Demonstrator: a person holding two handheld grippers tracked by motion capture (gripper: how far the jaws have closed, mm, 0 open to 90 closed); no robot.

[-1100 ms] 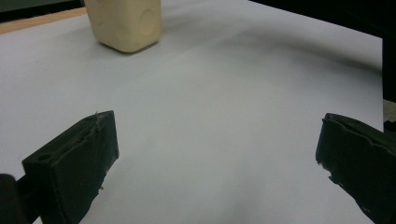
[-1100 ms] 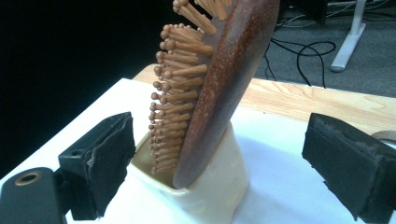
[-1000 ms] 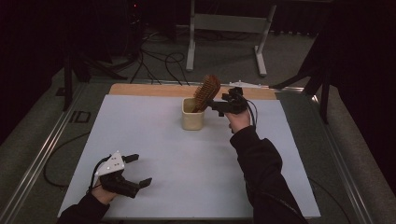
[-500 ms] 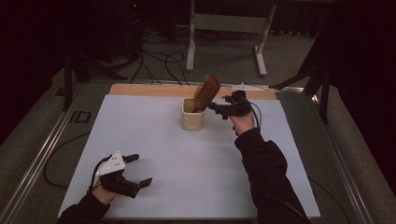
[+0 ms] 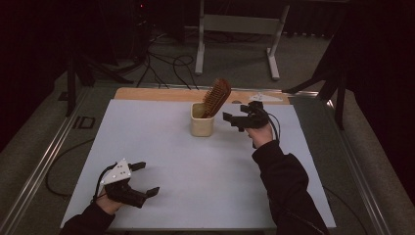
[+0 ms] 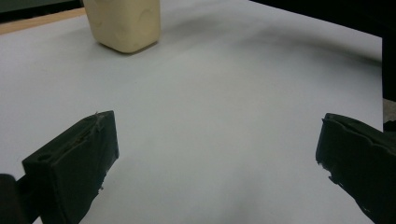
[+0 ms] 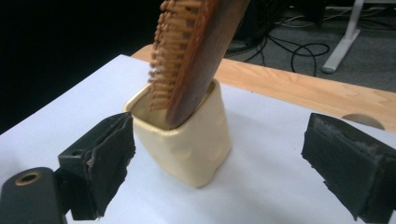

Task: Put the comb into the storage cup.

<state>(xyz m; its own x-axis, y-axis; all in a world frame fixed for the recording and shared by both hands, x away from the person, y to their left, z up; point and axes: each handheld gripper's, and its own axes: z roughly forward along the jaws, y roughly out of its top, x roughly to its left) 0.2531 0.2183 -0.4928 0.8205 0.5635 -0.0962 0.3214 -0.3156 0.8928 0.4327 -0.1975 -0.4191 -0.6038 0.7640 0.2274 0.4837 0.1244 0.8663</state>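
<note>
I see the white table sheet [image 5: 161, 147], then the cream cup [image 5: 201, 124] near its far edge, wooden hairbrush [image 5: 217, 97] leaning inside. My right gripper [image 5: 234, 121] sits just beside the cup, jaws spread, empty. Left gripper [image 5: 145, 178] near corner, jaws spread wide.

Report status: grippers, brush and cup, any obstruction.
Left hand-held gripper open, near table edge. Right hand-held gripper open, beside cup, not touching. Brush leans in cup, head up. Nothing between.
</note>
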